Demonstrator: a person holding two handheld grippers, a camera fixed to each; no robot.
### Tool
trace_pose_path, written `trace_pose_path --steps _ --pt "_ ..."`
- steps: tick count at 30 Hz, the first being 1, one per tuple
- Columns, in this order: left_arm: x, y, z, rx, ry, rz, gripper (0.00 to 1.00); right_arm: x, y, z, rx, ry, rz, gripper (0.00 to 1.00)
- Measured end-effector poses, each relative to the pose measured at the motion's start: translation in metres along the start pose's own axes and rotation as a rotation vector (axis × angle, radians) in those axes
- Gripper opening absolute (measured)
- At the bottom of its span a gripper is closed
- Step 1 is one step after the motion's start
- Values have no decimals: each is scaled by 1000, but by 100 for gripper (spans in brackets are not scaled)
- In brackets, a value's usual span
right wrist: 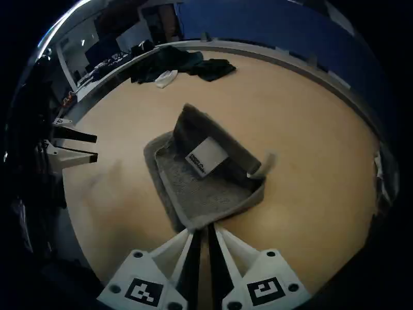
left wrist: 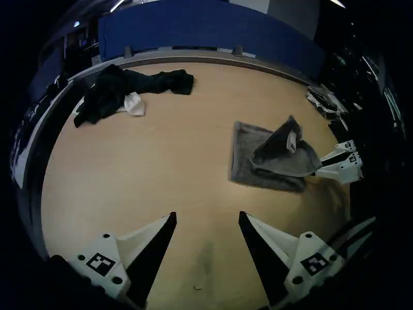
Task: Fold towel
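1. Pale wood runs under everything: you are working over a broad table with a blue partition along its far edge.
2. The grey towel lies on the table straight ahead of your right gripper. Part of it lies flat, while an upper layer is raised into a slanted, tent-like flap.
3. A white label is sewn to that raised flap. It carries dark print, but the letters are too small to read. A pale, blurred strip sticks out at the towel's right corner.
4. Your right gripper has its fingers drawn almost together, pinching the towel's near edge. In the left gripper view it meets the towel at the cloth's right side.
5. Your left gripper hovers over bare wood with its fingers spread wide and nothing between them, well apart from the towel. In the right gripper view it sits off to the left of the towel.
6. Each gripper finger bears a square black-and-white marker, a coded pattern and not words.
7. Near the far edge lies a heap of dark clothing, with a small white cloth against it.
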State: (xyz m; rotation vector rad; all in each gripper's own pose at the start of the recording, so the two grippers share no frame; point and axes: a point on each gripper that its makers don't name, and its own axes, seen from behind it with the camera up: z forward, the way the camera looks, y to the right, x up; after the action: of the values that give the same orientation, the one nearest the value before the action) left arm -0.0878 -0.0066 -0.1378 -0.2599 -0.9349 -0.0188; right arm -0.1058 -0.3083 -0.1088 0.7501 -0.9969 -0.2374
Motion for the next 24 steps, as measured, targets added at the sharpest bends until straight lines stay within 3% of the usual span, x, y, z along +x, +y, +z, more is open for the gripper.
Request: trace_pose_path --steps 24 --pt "7 -5 -5 10 21 -17 89 66 17 23 -6 36 -107 7"
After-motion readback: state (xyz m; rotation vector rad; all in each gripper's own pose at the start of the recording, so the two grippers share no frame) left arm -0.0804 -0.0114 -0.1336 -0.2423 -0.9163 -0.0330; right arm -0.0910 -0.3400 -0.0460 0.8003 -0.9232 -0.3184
